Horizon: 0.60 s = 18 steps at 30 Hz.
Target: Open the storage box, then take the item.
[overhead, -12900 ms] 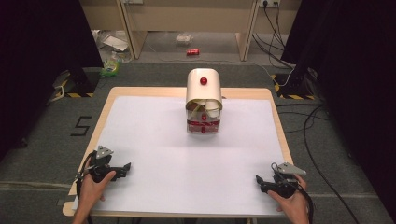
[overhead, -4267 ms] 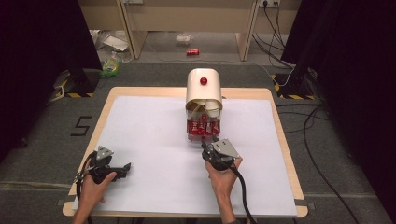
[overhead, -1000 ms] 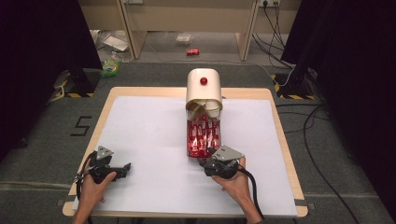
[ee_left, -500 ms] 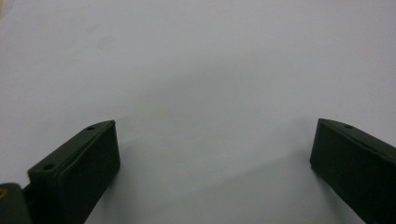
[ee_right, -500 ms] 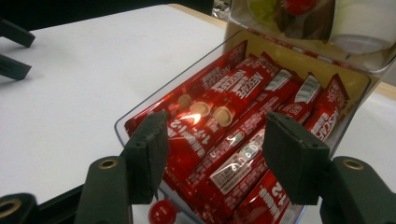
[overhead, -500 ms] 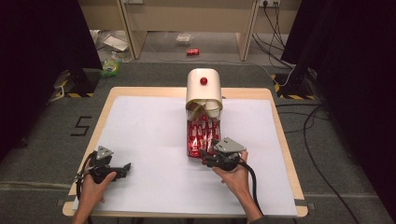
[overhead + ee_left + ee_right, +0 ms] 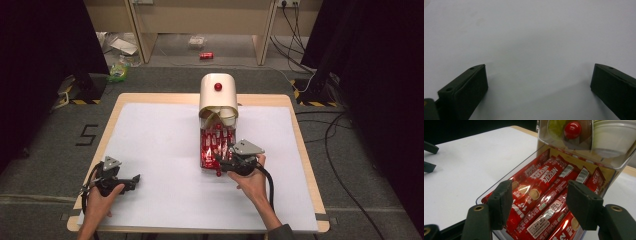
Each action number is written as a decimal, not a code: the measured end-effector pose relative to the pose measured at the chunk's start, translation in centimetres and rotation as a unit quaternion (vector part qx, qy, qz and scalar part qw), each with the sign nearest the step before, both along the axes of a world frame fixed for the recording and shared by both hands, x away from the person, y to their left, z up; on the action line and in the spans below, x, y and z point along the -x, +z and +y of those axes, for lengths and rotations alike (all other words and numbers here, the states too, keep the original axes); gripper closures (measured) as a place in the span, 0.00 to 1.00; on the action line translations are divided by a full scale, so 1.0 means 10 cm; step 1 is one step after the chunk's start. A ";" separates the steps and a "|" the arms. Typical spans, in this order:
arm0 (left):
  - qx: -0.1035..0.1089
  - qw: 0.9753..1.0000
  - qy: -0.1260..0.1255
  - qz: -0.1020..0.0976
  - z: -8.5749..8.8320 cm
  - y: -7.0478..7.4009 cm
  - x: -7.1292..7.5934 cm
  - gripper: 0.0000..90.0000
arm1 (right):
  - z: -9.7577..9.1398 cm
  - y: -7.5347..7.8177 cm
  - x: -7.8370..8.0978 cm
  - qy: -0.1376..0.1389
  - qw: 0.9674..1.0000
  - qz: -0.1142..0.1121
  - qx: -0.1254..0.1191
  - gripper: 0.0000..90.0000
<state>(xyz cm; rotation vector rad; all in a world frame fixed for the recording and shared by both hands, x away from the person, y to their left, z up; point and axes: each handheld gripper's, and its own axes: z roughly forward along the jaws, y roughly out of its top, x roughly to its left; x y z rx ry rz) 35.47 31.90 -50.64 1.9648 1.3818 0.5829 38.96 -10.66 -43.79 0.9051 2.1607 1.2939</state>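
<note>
Black jaws of the right gripper (image 7: pixel 537 202) stand apart over the near end of a clear drawer (image 7: pixel 506 182), and they have just been opening; nothing is pinched between them, though the red coffee sticks (image 7: pixel 544 192) lie right below the gap. From the high view the right gripper (image 7: pixel 221 165) sits at the drawer's (image 7: pixel 214 150) front edge, with the hand (image 7: pixel 252 180) behind it. My reading is that the drawer is now pulled out and the next step is to pick one stick. To do that well, the jaws should come down across the width of a single stick, near its end, and close only once the pads bracket one packet and not its neighbour; the packets are glossy and packed side by side, so a shallow bite would likely slip or drag two along. Lifting the end first, then drawing it clear of the drawer wall, seems safest.

Farther out, the drawer juts toward the person from the foot of a cream dispenser (image 7: pixel 218 97) with a red knob (image 7: pixel 218 87), standing mid-table toward the far edge of the white table top (image 7: pixel 150 150). The sticks are red with white lettering and barcodes, lying lengthwise in a shingled row; paper cups (image 7: pixel 611 137) sit in the compartment above.

At the near left corner the left gripper (image 7: pixel 131 179) rests on the table, its jaws (image 7: pixel 537 87) wide apart and empty
</note>
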 end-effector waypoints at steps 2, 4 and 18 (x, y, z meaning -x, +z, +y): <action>0.000 1.000 0.000 0.000 0.00 0.00 0.00 0.00 | 0.01 0.01 -0.01 0.000 1.000 0.002 -0.001 0.42; 0.000 1.000 0.000 0.000 0.00 0.00 0.00 0.00 | 0.01 0.02 -0.02 0.000 1.000 0.003 -0.001 0.41; 0.000 1.000 0.000 0.000 0.00 0.00 0.00 0.00 | 0.09 -0.02 -0.07 0.004 1.000 0.007 0.009 0.41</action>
